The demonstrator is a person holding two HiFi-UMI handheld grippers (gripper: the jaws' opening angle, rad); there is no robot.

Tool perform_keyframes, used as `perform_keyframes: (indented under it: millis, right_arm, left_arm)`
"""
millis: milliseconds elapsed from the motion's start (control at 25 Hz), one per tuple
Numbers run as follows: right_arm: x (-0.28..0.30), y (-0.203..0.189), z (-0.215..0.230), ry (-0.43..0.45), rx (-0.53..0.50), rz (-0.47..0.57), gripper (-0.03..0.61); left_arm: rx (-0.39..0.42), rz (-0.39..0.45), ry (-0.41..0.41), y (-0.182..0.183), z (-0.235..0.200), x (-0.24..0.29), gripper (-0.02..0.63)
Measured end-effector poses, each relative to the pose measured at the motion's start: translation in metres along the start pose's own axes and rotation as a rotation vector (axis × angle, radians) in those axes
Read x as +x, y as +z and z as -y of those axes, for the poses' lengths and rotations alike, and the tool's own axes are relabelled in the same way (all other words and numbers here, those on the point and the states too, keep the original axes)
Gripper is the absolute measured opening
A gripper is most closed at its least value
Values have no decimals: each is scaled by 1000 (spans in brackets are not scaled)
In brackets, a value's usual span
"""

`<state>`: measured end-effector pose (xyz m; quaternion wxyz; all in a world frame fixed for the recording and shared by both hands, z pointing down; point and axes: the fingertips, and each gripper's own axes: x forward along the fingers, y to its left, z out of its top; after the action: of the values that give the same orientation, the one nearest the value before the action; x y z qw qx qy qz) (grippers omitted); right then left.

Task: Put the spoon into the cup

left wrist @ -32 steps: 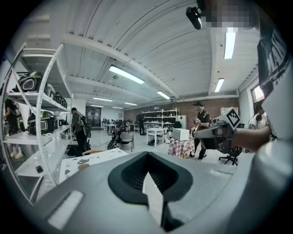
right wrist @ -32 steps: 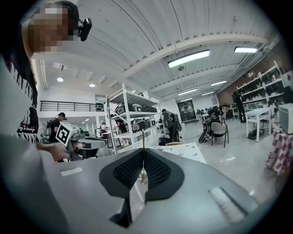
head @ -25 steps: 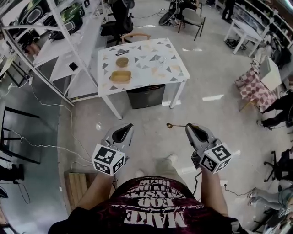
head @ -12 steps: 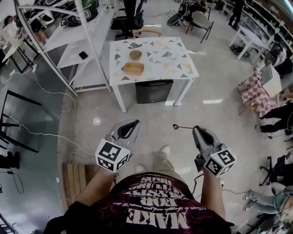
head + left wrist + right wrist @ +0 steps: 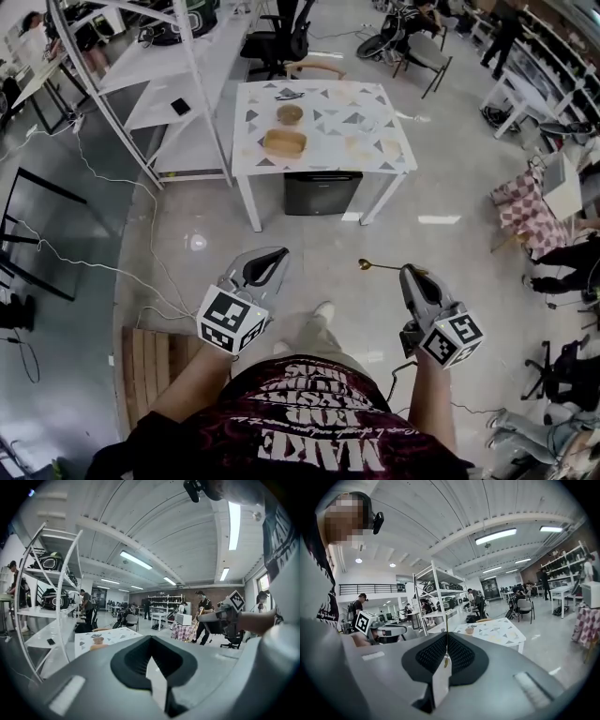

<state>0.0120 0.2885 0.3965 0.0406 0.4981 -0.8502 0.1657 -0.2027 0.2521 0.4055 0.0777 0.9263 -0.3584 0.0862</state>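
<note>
Your right gripper (image 5: 410, 272) pinches the thin golden metal spoon (image 5: 380, 266) by its handle end. The spoon's long axis lies across toward 9 o'clock, with the small round bowl outermost, while your left gripper (image 5: 269, 266) is pressed together on nothing. The white triangle-patterned table (image 5: 323, 161) stands well apart at 12 o'clock, and the cup is probably on it, though too faint to pick out.

The spoon (image 5: 378, 266) is small and gold with a thin handle. It sticks out flat in the air, round end left, pinched by the right gripper (image 5: 409, 274). The cup (image 5: 362, 120) is a faint clear shape on the far table (image 5: 398, 161)
</note>
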Motion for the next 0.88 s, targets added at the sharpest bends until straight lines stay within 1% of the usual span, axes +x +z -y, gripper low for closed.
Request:
perform_keyframes:
  millis: [160,240,480,640,880]
  right_arm:
    - [29,5,3,43,2,-2,34]
    - [39,8,6,54,5,-4,34]
    - [55,8,20,60,24,-30,34]
    - [61,2,34,46,36,-58,34]
    - [78,-9,45,62,75,-92,34]
  left_arm:
    - [-13,-16,36,-3,-22,6,0]
    - [-15,-22,40,-2,-27,12,0]
    - [-33,-27,23,0,-35,34,0]
    - [-41,-42,2,-5,-37,52,0]
    - [-60,-70,-1,-16,-44,71,0]
